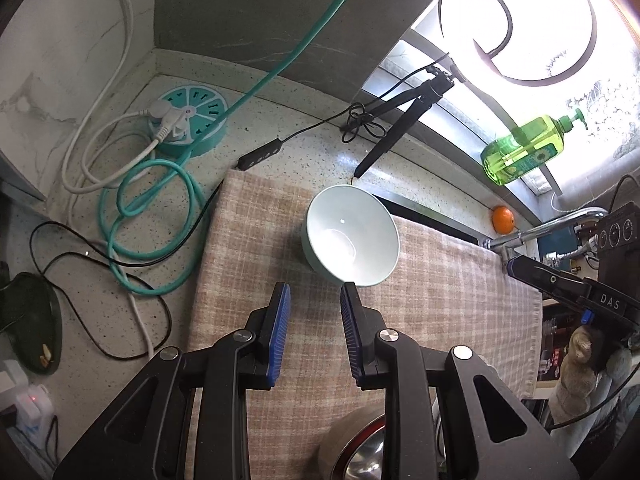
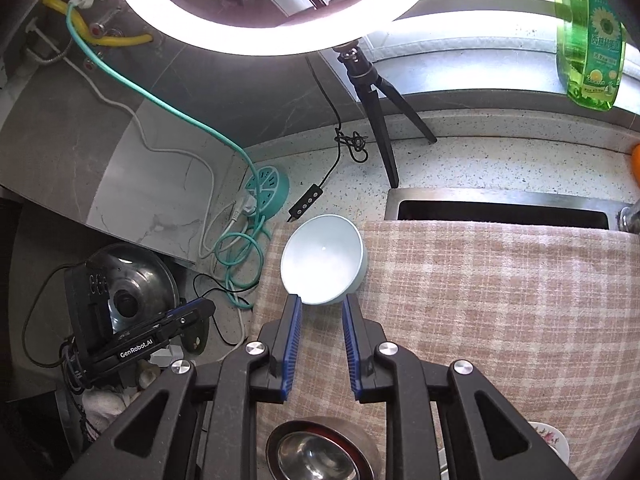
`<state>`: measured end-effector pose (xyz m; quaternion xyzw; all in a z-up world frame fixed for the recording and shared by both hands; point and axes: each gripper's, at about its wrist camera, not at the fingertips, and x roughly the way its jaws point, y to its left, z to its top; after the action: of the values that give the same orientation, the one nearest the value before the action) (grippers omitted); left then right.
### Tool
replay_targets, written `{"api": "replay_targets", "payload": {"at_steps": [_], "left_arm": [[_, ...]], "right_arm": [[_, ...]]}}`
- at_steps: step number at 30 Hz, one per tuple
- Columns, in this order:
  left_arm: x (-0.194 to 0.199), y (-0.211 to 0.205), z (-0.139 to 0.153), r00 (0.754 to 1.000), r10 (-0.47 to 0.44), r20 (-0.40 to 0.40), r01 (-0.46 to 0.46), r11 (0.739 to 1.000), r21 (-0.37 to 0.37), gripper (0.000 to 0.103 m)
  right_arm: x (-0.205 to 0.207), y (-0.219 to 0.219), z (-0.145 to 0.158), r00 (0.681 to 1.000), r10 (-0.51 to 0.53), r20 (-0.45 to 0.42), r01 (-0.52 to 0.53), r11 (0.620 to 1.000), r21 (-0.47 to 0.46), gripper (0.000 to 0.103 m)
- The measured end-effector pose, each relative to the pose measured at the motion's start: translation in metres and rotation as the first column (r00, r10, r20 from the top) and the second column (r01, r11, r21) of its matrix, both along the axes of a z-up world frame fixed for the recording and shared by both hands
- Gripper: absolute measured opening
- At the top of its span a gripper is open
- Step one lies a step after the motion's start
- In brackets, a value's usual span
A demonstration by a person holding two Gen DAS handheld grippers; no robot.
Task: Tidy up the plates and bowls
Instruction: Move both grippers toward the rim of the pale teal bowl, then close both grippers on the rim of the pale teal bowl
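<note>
A pale green bowl (image 1: pixel 352 236) stands on the checked cloth (image 1: pixel 440 280), white inside and empty. My left gripper (image 1: pixel 314 292) is open and empty just in front of it, its right fingertip near the bowl's rim. In the right wrist view the same bowl (image 2: pixel 324 260) lies just past my open, empty right gripper (image 2: pixel 320 304). A steel bowl with a red rim (image 2: pixel 320 452) sits below the gripper near the cloth's front edge; it also shows in the left wrist view (image 1: pixel 356 448). A flowered plate (image 2: pixel 548 440) peeks in at the lower right.
A ring light on a black tripod (image 2: pixel 380 120) stands behind the cloth. A teal round power strip (image 1: pixel 192 120) with coiled cables lies at the back left. A sink slot (image 2: pixel 500 212), a green soap bottle (image 1: pixel 524 152) and an orange (image 1: pixel 503 220) are at the back right.
</note>
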<state>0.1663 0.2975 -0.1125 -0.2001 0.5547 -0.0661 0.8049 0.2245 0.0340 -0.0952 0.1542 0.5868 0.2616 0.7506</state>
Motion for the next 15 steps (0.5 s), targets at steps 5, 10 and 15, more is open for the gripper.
{"api": "replay_targets", "payload": {"at_steps": [5, 10, 15], "left_arm": [[0.022, -0.006, -0.015, 0.999, 0.008, -0.035, -0.007, 1.000, 0.017, 0.024], [0.041, -0.009, -0.038, 0.997, 0.014, -0.072, -0.012, 0.999, 0.032, 0.024], [0.054, -0.010, -0.058, 0.994, 0.022, -0.105, -0.019, 0.999, 0.035, 0.024]], "right_arm": [[0.023, 0.010, -0.034, 0.998, 0.027, -0.057, -0.028, 0.999, -0.016, 0.019], [0.040, 0.022, -0.063, 0.994, 0.054, -0.091, -0.057, 0.998, -0.035, 0.019], [0.054, 0.032, -0.085, 0.991, 0.073, -0.114, -0.080, 0.995, -0.052, 0.019]]}}
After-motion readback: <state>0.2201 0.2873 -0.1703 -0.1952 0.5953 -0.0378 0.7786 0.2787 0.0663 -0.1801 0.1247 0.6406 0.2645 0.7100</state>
